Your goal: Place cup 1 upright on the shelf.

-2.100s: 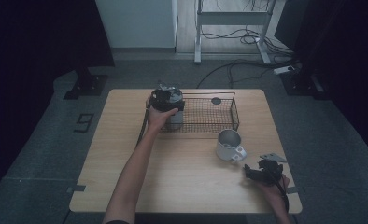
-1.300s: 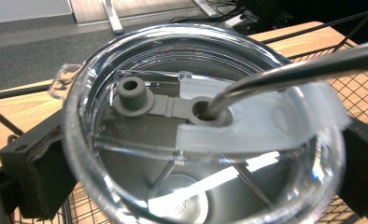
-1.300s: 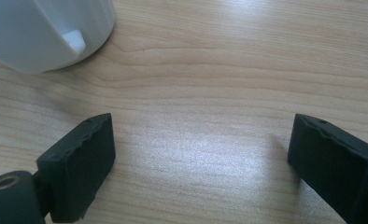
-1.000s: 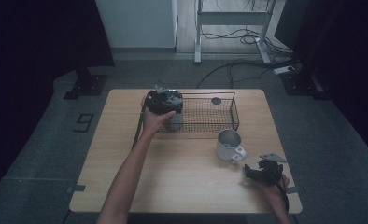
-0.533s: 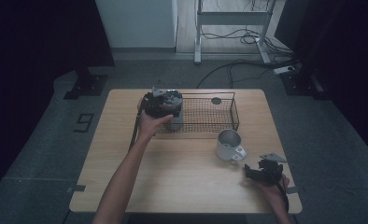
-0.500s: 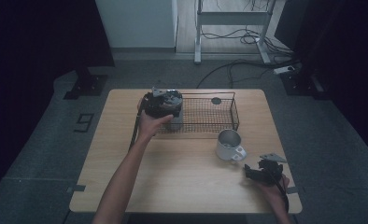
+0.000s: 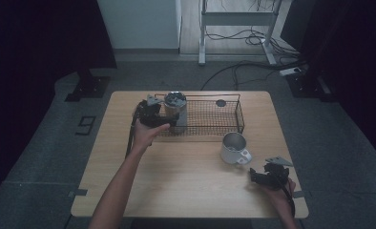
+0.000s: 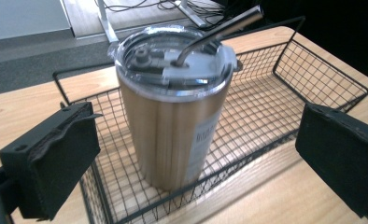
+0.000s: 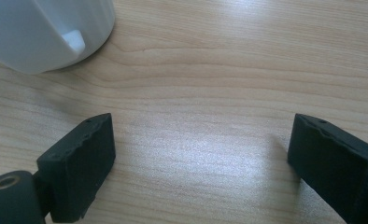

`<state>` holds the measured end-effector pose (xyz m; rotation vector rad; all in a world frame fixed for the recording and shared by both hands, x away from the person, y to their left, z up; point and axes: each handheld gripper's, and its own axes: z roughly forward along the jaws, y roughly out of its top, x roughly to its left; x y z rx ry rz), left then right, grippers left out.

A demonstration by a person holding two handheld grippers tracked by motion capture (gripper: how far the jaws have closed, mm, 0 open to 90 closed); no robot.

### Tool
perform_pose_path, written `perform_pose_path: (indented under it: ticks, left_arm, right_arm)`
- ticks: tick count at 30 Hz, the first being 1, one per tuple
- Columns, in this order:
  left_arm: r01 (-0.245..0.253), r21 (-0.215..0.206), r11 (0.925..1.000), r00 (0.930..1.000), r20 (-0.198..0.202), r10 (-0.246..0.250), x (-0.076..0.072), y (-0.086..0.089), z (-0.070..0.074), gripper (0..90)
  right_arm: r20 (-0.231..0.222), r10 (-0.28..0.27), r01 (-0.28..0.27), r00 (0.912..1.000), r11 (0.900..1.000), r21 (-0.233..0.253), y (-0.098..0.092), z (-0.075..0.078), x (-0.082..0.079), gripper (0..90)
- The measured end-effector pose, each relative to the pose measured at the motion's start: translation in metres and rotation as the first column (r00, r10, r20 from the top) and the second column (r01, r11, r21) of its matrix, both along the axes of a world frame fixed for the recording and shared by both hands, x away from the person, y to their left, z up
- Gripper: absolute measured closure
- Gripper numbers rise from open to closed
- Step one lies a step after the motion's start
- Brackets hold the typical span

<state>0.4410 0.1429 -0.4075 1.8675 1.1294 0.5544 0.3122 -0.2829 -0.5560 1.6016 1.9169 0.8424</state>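
While upright in the basket [image 8: 313,79], tumbler [image 8: 173,116] between, untouched by, the left gripper's [image 8: 191,163] wide-parted fingers [image 8: 56,158].

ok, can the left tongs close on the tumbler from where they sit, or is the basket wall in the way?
Probably yes. The left tongs are open, wider than the tumbler, which stands well above the low rim of the wire basket, so its upper body is free to grip.
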Motion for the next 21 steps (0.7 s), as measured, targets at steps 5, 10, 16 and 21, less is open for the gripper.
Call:
perform_pose_path:
  ticks: [5, 10, 16, 21]
  left_arm:
    - [0.007, -0.006, 1.0000, 1.0000, 0.002, -0.007, -0.015, 0.009, -0.006, 0.0]
    - [0.018, -0.027, 0.9995, 0.9995, -0.027, -0.018, -0.028, 0.014, -0.011, 0.1]
    - [0.006, -0.027, 0.9996, 0.9999, -0.010, -0.006, -0.041, 0.024, -0.016, 0.7]
    - [0.001, -0.007, 1.0000, 1.0000, 0.001, -0.001, -0.056, 0.029, -0.028, 1.2]
  right_arm:
    - [0.000, 0.000, 0.000, 1.0000, 1.000, 0.000, 0.000, 0.000, 0.000, 7.4]
    - [0.000, 0.000, 0.000, 1.0000, 1.000, 0.000, 0.000, 0.000, 0.000, 7.4]
    - [-0.001, -0.004, 0.004, 1.0000, 1.000, 0.002, 0.000, 0.000, 0.000, 7.6]
    - [0.000, -0.005, 0.005, 1.0000, 1.000, 0.001, 0.000, 0.000, 0.000, 8.1]
